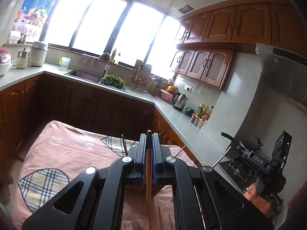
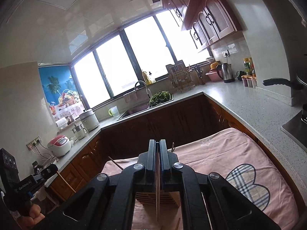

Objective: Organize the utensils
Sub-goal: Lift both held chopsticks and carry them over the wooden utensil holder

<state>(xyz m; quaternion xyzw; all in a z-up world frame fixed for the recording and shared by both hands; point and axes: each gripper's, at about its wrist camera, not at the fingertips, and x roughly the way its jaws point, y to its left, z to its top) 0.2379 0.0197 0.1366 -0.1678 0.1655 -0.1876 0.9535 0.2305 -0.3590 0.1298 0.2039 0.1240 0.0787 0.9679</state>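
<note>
My left gripper is shut on a brown wooden chopstick that runs upright between its blue pads, above the pink cloth. My right gripper is shut on another wooden chopstick, its thin end pointing down over a slatted wooden utensil holder. The holder also shows under the left gripper, with a chopstick standing in it. A fork and another chopstick lie on the cloth below the left gripper. The right gripper shows at the right of the left wrist view.
The pink cloth with plaid shapes covers the table. Grey counters wrap around behind and to the right, with a sink, kettle, bottles, rice cookers and a pan handle.
</note>
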